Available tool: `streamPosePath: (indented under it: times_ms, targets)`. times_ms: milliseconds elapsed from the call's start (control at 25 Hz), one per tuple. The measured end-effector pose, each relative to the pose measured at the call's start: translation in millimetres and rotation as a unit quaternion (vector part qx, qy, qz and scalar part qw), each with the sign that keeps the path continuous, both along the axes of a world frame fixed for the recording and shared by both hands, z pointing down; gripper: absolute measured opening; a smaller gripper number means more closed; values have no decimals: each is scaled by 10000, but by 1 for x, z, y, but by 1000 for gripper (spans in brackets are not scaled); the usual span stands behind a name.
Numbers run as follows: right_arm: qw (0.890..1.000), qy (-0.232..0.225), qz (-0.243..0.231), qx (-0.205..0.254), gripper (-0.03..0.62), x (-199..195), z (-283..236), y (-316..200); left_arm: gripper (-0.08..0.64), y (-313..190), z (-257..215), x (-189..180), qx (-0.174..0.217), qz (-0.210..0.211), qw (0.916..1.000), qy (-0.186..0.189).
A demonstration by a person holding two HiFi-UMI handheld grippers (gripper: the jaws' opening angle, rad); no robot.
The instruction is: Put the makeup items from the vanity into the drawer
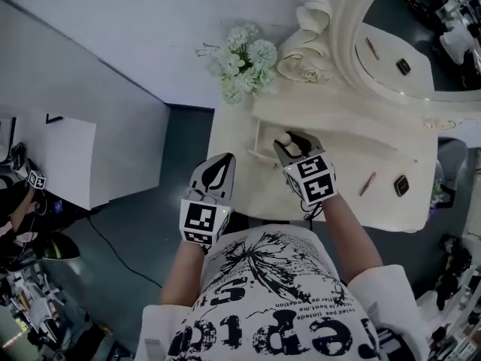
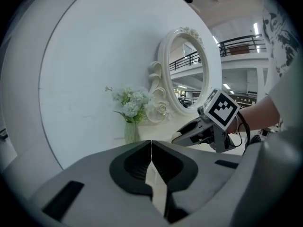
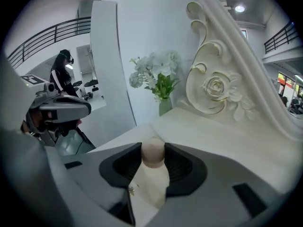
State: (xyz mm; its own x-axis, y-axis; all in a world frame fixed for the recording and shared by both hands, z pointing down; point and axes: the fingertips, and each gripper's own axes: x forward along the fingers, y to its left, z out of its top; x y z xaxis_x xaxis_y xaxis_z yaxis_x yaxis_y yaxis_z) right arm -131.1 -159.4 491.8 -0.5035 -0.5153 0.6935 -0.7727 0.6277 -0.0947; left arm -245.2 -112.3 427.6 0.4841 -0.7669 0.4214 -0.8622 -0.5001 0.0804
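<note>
Head view: right gripper clamps a beige makeup sponge between its jaws, above the left part of the cream vanity and close to its front edge. Left gripper, jaws pressed together on nothing, hangs at the vanity's front left corner, with open dark floor to its left. The flower vase and the mirror's scrolled frame stand well behind. Bare tabletop stretches rightward to a pink pencil and a dark compact near the right front edge.
</note>
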Motion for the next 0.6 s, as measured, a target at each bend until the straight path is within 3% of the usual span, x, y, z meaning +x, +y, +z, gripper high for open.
streamPosePath:
  times_ms: [280, 600]
  targets:
    - [9984, 367, -254, -339, 161, -27, 25, -11, 21, -7, 5, -28, -41, -169, 9998, -5]
    - [9990, 219, -75, -371, 187, -27, 21, -10, 21, -13, 7, -31, -72, -70, 9999, 20]
